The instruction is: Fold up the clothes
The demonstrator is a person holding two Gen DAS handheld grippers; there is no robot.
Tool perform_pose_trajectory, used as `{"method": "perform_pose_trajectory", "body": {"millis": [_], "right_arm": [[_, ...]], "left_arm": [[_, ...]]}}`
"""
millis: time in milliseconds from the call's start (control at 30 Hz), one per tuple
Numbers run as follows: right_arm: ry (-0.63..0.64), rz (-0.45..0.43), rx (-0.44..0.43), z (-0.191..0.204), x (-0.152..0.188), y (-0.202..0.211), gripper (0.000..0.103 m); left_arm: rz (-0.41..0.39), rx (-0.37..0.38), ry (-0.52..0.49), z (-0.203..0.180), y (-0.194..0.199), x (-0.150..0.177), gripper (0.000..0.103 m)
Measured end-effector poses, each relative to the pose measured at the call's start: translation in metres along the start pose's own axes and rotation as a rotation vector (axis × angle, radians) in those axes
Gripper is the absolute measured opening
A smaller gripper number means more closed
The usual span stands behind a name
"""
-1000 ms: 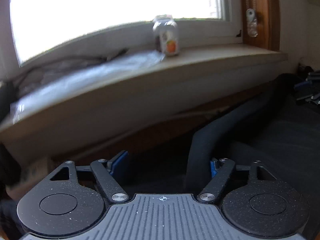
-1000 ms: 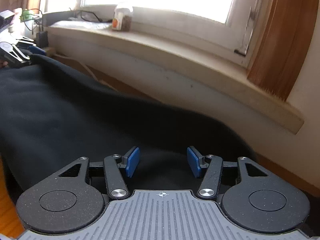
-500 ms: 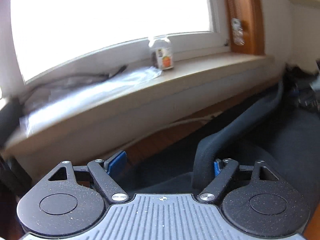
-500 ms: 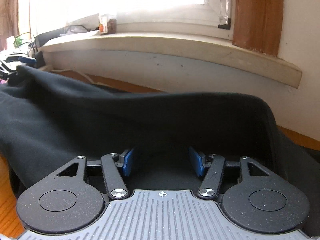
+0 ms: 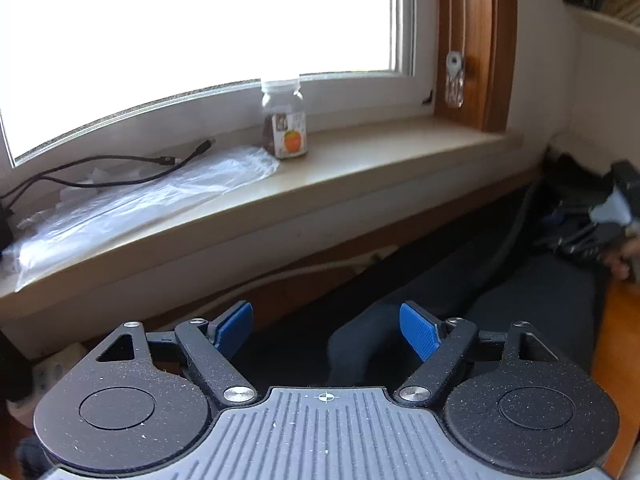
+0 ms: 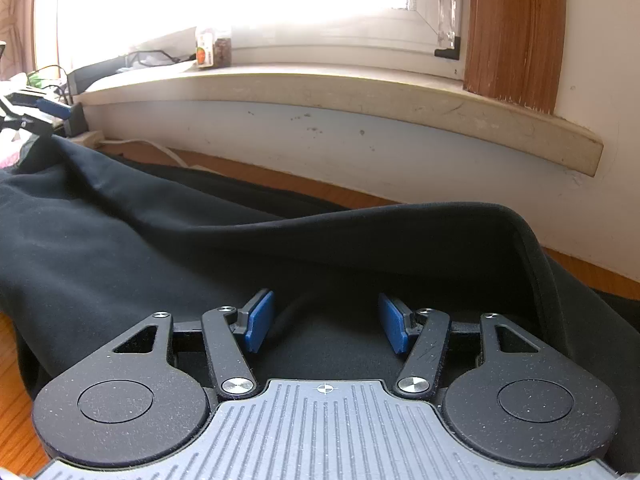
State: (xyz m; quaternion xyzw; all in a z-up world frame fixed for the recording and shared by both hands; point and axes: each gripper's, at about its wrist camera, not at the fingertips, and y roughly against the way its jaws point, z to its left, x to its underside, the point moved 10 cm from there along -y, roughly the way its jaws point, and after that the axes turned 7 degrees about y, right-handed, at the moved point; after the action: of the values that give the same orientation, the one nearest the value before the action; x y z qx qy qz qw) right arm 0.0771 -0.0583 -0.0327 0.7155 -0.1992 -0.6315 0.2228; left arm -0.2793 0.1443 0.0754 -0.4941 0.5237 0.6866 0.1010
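A black garment [image 6: 120,248] lies spread over the wooden table [image 6: 16,360] under the window. My right gripper [image 6: 327,326] is open low over it, with flat cloth between the blue pads [image 6: 260,326] but not pinched. Just beyond, a hemmed edge of the garment [image 6: 532,248] stands up as a ridge. My left gripper [image 5: 326,332] is open wide above the garment's other end [image 5: 500,308]. A rounded fold [image 5: 360,344] lies below, near the right pad [image 5: 418,336], untouched. The other gripper and a hand [image 5: 616,216] show blurred at the far right.
A windowsill [image 5: 360,168] runs along the back with a jar bearing an orange label [image 5: 285,120], a clear plastic bag [image 5: 132,204] and a black cable [image 5: 120,168]. A white cord [image 5: 280,276] lies against the wall below. The left gripper [image 6: 28,112] shows at the far left.
My left gripper has risen, and the fold that stood before its right pad now lies lower. The right view has rolled level, and the garment's far edge now stands as a ridge.
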Motion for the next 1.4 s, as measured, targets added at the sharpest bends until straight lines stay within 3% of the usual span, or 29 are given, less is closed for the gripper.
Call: {"method": "perform_pose_trajectory", "body": {"millis": [300, 400, 600, 733, 933, 1033, 1100, 1200, 1333, 1400], "right_arm": [[-0.004, -0.002, -0.001, 0.000, 0.000, 0.001, 0.058], [-0.005, -0.002, -0.001, 0.000, 0.000, 0.001, 0.058], [-0.005, -0.003, 0.000, 0.000, 0.000, 0.001, 0.058], [-0.005, -0.004, -0.001, -0.001, 0.000, 0.001, 0.058], [-0.006, -0.005, -0.002, -0.002, 0.000, 0.000, 0.058], [-0.006, -0.006, -0.003, -0.003, 0.000, 0.000, 0.058], [-0.006, -0.006, -0.003, -0.003, 0.000, 0.000, 0.058], [-0.006, -0.006, -0.003, -0.003, 0.000, 0.000, 0.058], [-0.005, -0.008, -0.004, -0.003, 0.000, 0.000, 0.058], [-0.006, -0.008, -0.004, -0.003, 0.000, 0.000, 0.058]], "left_arm": [[0.071, -0.053, -0.031, 0.035, 0.036, 0.053, 0.084], [0.054, -0.066, -0.011, 0.042, 0.047, 0.057, 0.084], [0.075, -0.107, -0.110, 0.037, 0.029, 0.067, 0.083], [0.088, -0.079, -0.181, 0.026, 0.013, 0.067, 0.081], [0.122, 0.035, -0.209, 0.009, 0.006, 0.075, 0.076], [0.118, -0.020, -0.239, 0.009, 0.001, 0.078, 0.075], [0.109, -0.052, -0.221, 0.015, -0.004, 0.074, 0.065], [0.067, -0.111, -0.149, 0.030, -0.007, 0.056, 0.019], [-0.054, -0.260, -0.076, 0.056, -0.005, 0.017, 0.015], [-0.011, -0.282, -0.075, 0.060, -0.019, 0.013, 0.022]]}}
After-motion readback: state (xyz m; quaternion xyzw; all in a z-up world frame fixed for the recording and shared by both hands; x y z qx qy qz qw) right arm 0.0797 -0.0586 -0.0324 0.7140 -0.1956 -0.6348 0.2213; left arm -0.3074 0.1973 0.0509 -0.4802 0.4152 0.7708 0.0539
